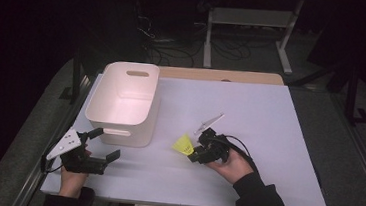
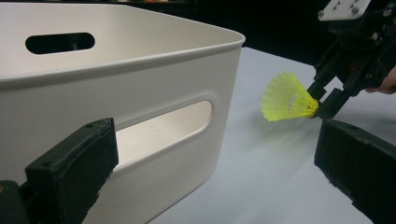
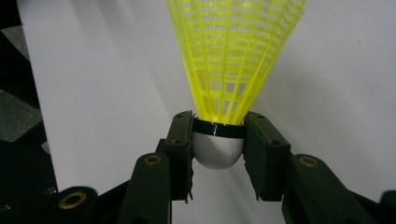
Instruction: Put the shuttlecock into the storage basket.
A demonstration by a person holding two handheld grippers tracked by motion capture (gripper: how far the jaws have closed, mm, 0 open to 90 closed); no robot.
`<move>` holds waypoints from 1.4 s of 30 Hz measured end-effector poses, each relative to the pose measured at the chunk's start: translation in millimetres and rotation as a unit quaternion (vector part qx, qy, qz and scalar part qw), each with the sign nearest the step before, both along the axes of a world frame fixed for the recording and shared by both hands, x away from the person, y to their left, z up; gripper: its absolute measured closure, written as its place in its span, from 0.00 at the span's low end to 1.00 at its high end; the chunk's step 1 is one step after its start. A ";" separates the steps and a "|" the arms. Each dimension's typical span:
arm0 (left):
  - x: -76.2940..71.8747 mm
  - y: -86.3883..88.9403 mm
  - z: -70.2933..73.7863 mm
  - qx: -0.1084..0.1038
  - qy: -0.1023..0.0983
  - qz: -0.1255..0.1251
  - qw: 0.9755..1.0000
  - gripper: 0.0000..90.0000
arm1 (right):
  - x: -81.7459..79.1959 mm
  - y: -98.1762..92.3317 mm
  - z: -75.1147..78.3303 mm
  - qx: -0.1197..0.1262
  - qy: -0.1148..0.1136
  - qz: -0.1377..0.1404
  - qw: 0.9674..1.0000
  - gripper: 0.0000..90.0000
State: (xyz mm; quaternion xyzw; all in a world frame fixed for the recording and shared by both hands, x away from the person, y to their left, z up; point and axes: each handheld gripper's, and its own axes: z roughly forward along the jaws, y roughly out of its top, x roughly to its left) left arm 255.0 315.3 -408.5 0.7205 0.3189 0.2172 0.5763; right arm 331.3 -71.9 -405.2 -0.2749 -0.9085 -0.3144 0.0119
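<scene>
A yellow plastic shuttlecock [image 3: 233, 56] with a silver-white cork is clamped by its cork between the jaws of my right gripper [image 3: 218, 140]. From above, the shuttlecock [image 1: 184, 145] points left, toward the white plastic bin [image 1: 112, 112], just off the white table. My right gripper [image 1: 195, 153] sits right of the bin. My left gripper [image 1: 109, 149] stands open near the table's front left corner, in front of the bin's handle slot, with nothing between its jaws. The left gripper view shows the bin wall [image 2: 140, 79] close by, with the shuttlecock [image 2: 287, 97] and right gripper [image 2: 322, 106] beyond.
The white table sheet [image 1: 260, 120] stretches right of the bin. A strip of wooden tabletop [image 1: 223, 75] shows at the far edge. Beyond the table are a metal frame [image 1: 251, 18] and cables on a dark floor.
</scene>
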 end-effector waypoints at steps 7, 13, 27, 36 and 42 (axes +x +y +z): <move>0.3 -0.4 -0.2 0.000 0.001 0.000 1.000 0.00 | 0.4 -0.8 9.5 0.003 -0.004 0.005 1.000 0.70; 0.4 -0.4 -0.3 0.001 0.002 -0.001 1.000 0.00 | 3.2 1.0 15.5 0.003 -0.008 0.010 1.000 0.70; 0.1 -0.6 -0.3 0.000 0.002 -0.001 1.000 0.00 | 12.7 -2.4 37.8 0.006 -0.028 0.012 1.000 0.70; -0.1 -0.5 -0.3 0.001 0.001 -0.002 1.000 0.00 | 17.9 -5.9 51.6 0.009 -0.038 0.012 0.999 0.70; -0.3 -0.6 -0.4 0.000 0.001 -0.001 1.000 0.00 | 21.3 -4.8 59.0 0.010 -0.043 0.016 0.999 0.70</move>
